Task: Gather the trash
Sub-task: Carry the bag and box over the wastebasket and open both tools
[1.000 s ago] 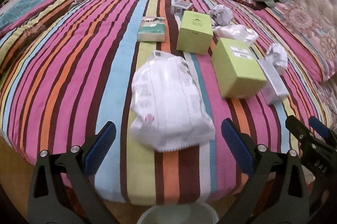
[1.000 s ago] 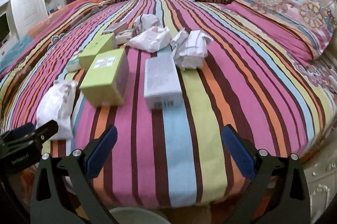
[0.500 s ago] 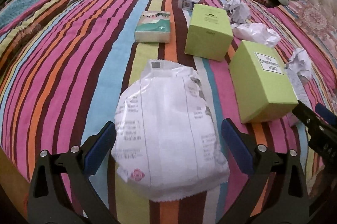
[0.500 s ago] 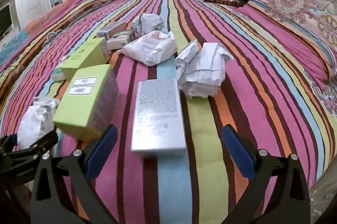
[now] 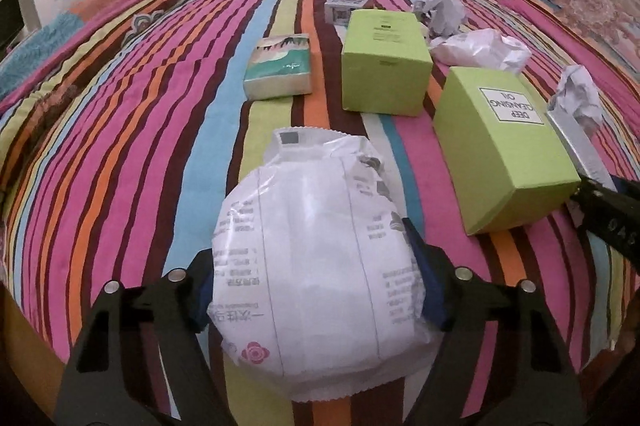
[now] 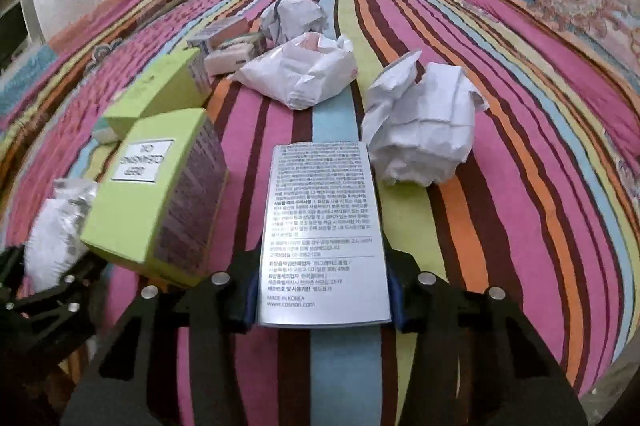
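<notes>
Both tongs have just been closing, each on its own piece of litter on the striped bedspread (image 5: 132, 129). The left gripper (image 5: 316, 300) has narrowed until its blue pads press both sides of the puffy white printed packet (image 5: 316, 266), which bulges up between them and hides most of the left pad; taking it across its broad middle looks meant to keep the soft bag from slipping out. The right gripper (image 6: 322, 296) is pinched almost shut on the near end of the flat silver box (image 6: 322, 226), pads against its two long edges, the printed face up and the rest of the box stretching straight ahead of the tongs. Gripping it near the end rather than at the middle probably leaves it prone to droop once lifted. Just left of that box sits a green carton (image 6: 156, 193), close enough that the left pad has little room beside it. Ahead of the right tongs and slightly right lies a crumpled paper ball (image 6: 420, 129), with a white plastic wrapper (image 6: 300, 73) farther ahead. Both picks seem secured, and lifting appears to be next.
</notes>
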